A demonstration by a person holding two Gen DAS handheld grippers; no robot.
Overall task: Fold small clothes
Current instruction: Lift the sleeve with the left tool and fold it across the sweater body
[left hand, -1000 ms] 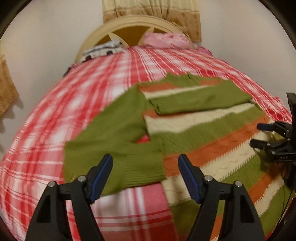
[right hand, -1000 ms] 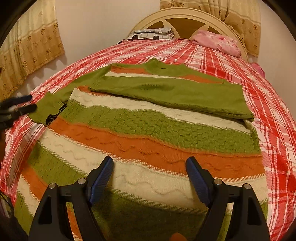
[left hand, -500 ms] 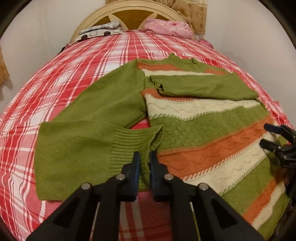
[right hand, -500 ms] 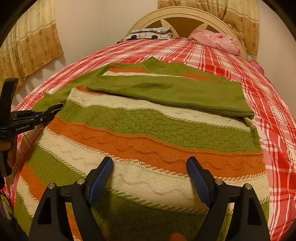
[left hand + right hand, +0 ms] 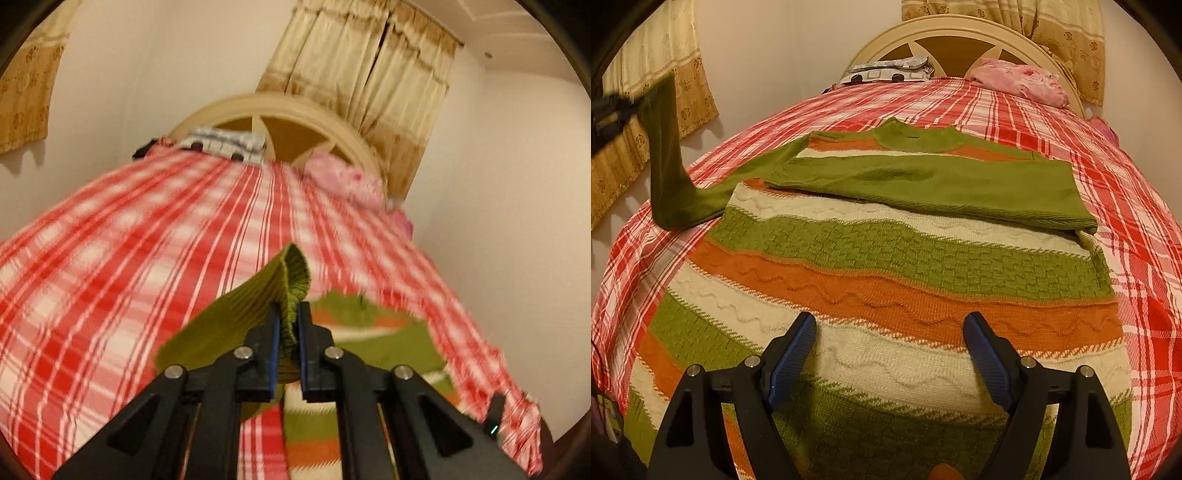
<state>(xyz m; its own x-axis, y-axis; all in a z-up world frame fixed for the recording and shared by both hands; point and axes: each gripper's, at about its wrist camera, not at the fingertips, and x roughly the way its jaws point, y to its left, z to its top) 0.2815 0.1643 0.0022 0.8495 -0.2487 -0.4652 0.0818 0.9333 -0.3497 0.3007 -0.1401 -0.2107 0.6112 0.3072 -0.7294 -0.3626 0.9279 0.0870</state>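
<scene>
Left jaws pinch the sweater's green cuff (image 5: pixel 291 291) — right jaws gape wide, empty.

We see a bed covered by a red-and-white plaid bedspread (image 5: pixel 1015 110) that fills most of the room. At its far end stands a cream arched headboard (image 5: pixel 960 26) with tan inset panels. A pink floral pillow (image 5: pixel 1019 79) lies against it, beside a folded grey-and-white patterned cloth (image 5: pixel 886 72). The walls (image 5: pixel 775 48) are plain off-white. Beige curtains (image 5: pixel 369 74) with a floral pattern hang behind the headboard, and another curtain (image 5: pixel 657 110) hangs on the wall at the left. The light is warm and yellowish.
</scene>
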